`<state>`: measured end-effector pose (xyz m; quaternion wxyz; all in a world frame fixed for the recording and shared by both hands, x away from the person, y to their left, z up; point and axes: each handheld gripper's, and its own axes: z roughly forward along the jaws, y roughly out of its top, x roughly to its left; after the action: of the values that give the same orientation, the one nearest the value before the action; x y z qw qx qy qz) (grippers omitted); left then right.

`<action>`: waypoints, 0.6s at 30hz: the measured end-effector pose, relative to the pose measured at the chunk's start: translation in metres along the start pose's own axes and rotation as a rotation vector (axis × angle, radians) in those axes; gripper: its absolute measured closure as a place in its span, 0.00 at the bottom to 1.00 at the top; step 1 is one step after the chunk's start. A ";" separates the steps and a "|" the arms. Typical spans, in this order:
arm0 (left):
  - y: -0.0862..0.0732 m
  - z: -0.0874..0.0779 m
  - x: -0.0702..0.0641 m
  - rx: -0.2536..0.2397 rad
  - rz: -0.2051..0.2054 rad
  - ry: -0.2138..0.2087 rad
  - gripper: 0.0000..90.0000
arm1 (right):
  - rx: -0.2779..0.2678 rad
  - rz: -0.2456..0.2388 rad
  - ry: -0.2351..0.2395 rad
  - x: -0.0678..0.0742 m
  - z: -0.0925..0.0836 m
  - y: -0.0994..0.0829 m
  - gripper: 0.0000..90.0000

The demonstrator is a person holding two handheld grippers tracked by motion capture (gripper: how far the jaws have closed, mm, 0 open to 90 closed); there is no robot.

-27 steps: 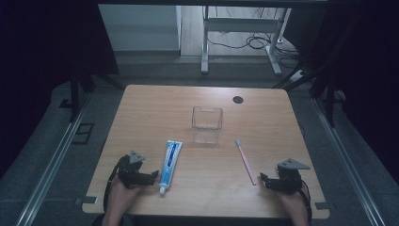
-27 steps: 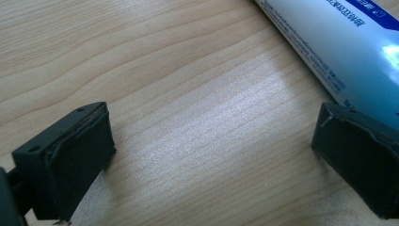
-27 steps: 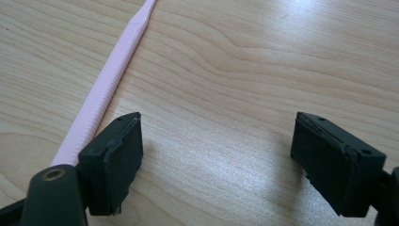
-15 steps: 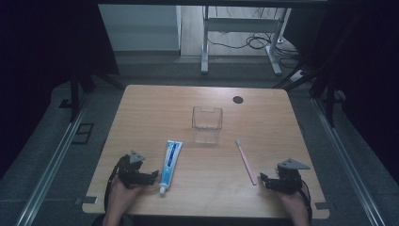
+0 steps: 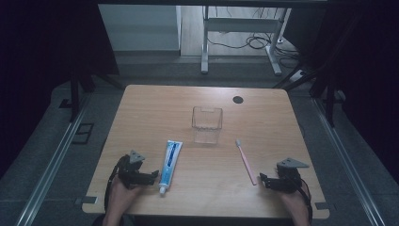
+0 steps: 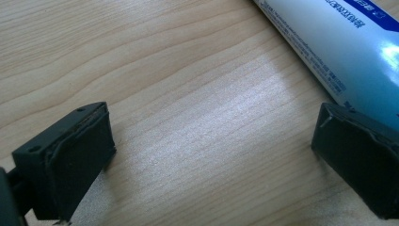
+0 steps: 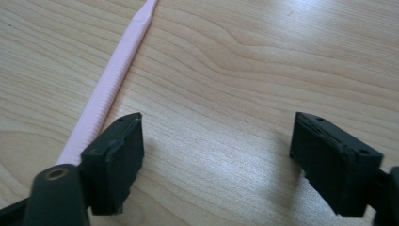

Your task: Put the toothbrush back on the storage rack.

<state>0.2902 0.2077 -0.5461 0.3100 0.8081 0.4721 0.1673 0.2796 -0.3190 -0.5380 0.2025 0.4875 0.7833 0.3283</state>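
A white and blue toothpaste tube lies near the table's front left, cap toward the front edge. A pink toothbrush lies at the front right, bristles pointing away. Between them, further back, stands a clear plastic cup. My left gripper rests on the table just left of the tube, open, with bare wood between its jaws; the tube runs past the right jaw. My right gripper sits right of the toothbrush handle, open and empty; the handle passes outside its left jaw.
The wooden table has a dark round hole at its back right. Beyond the far edge are a metal desk frame and cables on the floor. Metal rails run along both sides of the table.
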 end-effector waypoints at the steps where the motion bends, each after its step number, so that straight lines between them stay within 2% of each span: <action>1: 0.000 0.000 0.000 0.000 0.000 0.000 0.00 | 0.003 0.000 0.005 0.000 0.000 0.001 0.22; 4: 0.000 0.000 0.000 0.000 0.000 0.000 0.00 | 0.017 -0.010 0.013 0.000 -0.001 0.002 0.24; 9: 0.000 0.000 0.000 0.000 0.000 0.000 0.00 | 0.048 0.001 0.057 -0.002 -0.004 0.007 0.31; 12: 0.000 0.000 0.000 -0.001 0.000 0.000 0.00 | 0.056 0.001 0.068 -0.001 -0.004 0.009 0.34; 16: 0.000 0.000 0.000 -0.001 0.000 0.000 0.00 | 0.068 0.004 0.134 0.003 -0.008 0.019 0.55; 17: 0.000 0.000 0.000 0.000 0.000 0.000 0.00 | 0.068 0.004 0.134 0.003 -0.008 0.019 0.55; 18: 0.000 0.000 0.000 -0.001 0.000 0.000 0.00 | 0.070 -0.007 0.158 0.005 -0.008 0.023 0.61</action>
<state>0.2902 0.2076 -0.5461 0.3102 0.8079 0.4722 0.1676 0.2870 -0.3104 -0.5163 0.1242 0.4642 0.8094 0.3376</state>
